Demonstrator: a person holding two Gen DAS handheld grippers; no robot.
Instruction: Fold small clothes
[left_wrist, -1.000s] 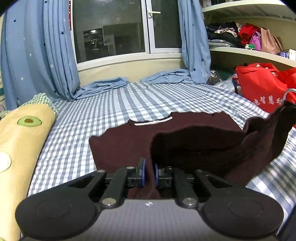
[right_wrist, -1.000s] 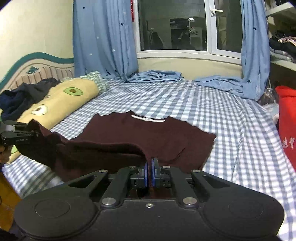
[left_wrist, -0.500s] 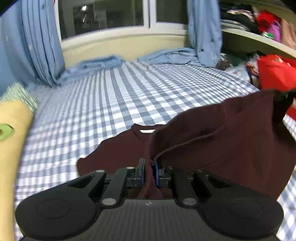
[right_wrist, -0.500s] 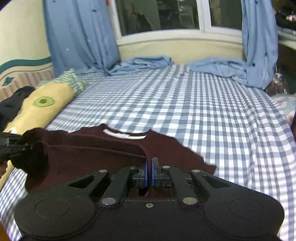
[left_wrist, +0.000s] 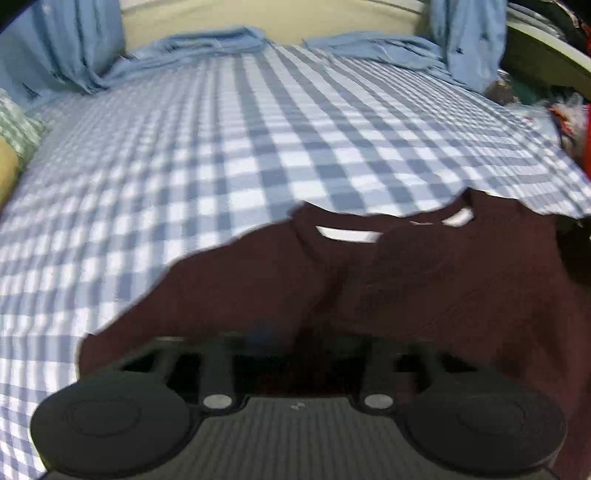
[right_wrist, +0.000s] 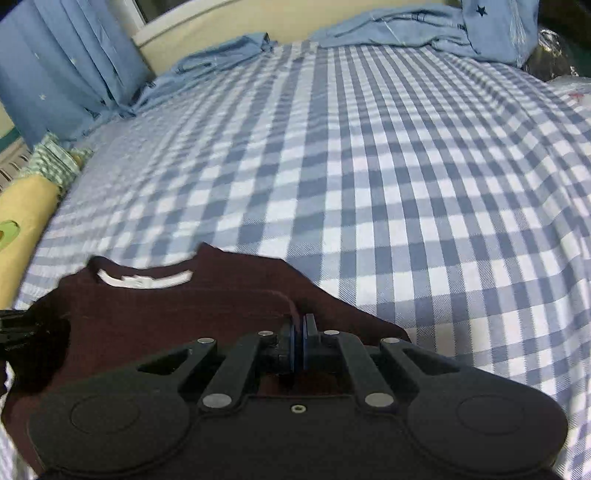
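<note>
A maroon shirt (left_wrist: 443, 288) with a white neck label (left_wrist: 347, 233) lies on the blue checked bed sheet (left_wrist: 258, 147), its lower half folded up over the collar end. My left gripper (left_wrist: 295, 339) is blurred low over the fold. Its jaws are opening and stand wide, with maroon cloth lying loose between them. In the right wrist view the shirt (right_wrist: 166, 317) shows its label (right_wrist: 147, 280). My right gripper (right_wrist: 298, 332) is shut on the shirt's folded edge. The left gripper (right_wrist: 14, 332) shows at that view's left edge.
A yellow pillow with an avocado print (right_wrist: 18, 229) lines the left side of the bed. Blue curtains (right_wrist: 66, 66) and crumpled blue cloth (left_wrist: 207, 40) lie along the far edge. Red bags (left_wrist: 585, 140) sit at the right.
Both grippers carried the shirt's lower edge forward and down over the collar end. The left jaws, pinched on the cloth before, now stand apart. The right jaws stay closed.
</note>
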